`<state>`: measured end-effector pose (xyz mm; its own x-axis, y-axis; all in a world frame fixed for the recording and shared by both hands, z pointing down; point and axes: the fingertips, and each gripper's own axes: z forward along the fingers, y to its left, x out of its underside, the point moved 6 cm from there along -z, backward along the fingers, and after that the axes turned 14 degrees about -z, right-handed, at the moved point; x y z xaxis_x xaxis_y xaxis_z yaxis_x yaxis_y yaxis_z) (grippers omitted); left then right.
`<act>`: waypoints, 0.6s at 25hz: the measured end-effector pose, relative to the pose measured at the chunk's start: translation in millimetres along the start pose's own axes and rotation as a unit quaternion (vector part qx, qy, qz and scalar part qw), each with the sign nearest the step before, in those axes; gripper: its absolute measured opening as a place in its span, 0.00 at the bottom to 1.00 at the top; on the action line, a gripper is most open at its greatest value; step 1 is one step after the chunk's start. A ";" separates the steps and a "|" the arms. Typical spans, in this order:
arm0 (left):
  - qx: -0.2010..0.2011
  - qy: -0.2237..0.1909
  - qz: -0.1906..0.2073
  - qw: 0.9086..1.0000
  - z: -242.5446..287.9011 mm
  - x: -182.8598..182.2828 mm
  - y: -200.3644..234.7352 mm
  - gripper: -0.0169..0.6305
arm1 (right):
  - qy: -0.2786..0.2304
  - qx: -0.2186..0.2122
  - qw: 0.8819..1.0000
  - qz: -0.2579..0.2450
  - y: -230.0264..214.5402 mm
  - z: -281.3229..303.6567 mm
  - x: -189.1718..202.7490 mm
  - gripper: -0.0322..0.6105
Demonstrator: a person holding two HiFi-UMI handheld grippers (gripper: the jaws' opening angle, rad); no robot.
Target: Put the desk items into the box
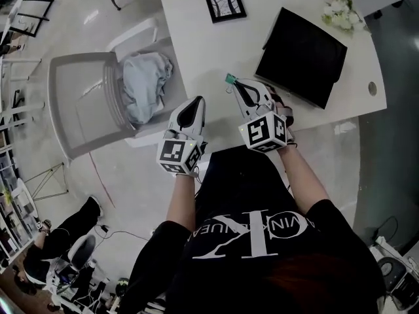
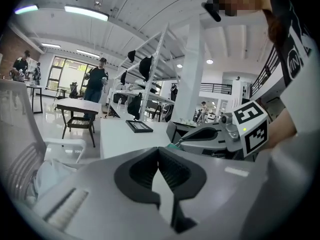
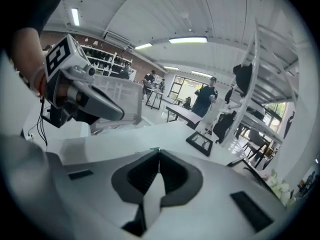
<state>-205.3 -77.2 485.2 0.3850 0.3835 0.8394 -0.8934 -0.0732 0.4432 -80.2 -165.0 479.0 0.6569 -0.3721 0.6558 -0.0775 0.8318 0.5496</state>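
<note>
I am holding my left tongs point(image 1: 196, 100) pinched together on nothing, over the near left edge of the white desk point(image 1: 196, 44). My right tongs point(image 1: 234, 84) are nipping a small green piece point(image 1: 230, 78) at their tips, just left of the black flat panel point(image 1: 301, 56). A framed picture point(image 1: 224, 2) is lying at the far side, flowers point(image 1: 340, 13) are sitting far right, and a chair point(image 1: 78, 103) carrying a pale cloth point(image 1: 144, 84) is standing to the left.

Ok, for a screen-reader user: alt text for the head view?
A person holds two grippers at a white desk; the right gripper pinches a small green item in its tongs, the left gripper is shut, empty. A box holding pale cloth stands left.
</note>
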 end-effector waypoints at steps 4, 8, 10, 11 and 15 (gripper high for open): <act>0.013 0.000 -0.002 1.000 10.7 -6.3 -8.2 0.04 | -0.016 0.024 0.999 0.033 -14.6 -22.7 -0.7 0.08; 0.040 0.006 0.006 0.999 27.8 -11.5 -21.2 0.04 | -0.010 0.053 0.996 0.071 -32.1 -43.0 7.3 0.08; 0.055 0.013 0.010 0.998 37.7 -11.9 -29.0 0.04 | -0.004 0.066 0.993 0.093 -39.5 -52.3 13.1 0.08; 0.063 0.017 0.011 0.998 42.5 -11.6 -32.8 0.04 | -0.001 0.073 0.992 0.104 -42.7 -56.9 15.8 0.08; 0.092 0.030 0.016 0.995 59.7 -10.5 -47.5 0.04 | 0.016 0.094 0.988 0.121 -48.9 -72.9 29.4 0.08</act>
<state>-153.1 -132.7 474.1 0.3382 0.4320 0.8361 -0.8455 -0.2505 0.4715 -2.4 -186.6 433.7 0.6257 -0.1552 0.7645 -0.3721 0.8020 0.4673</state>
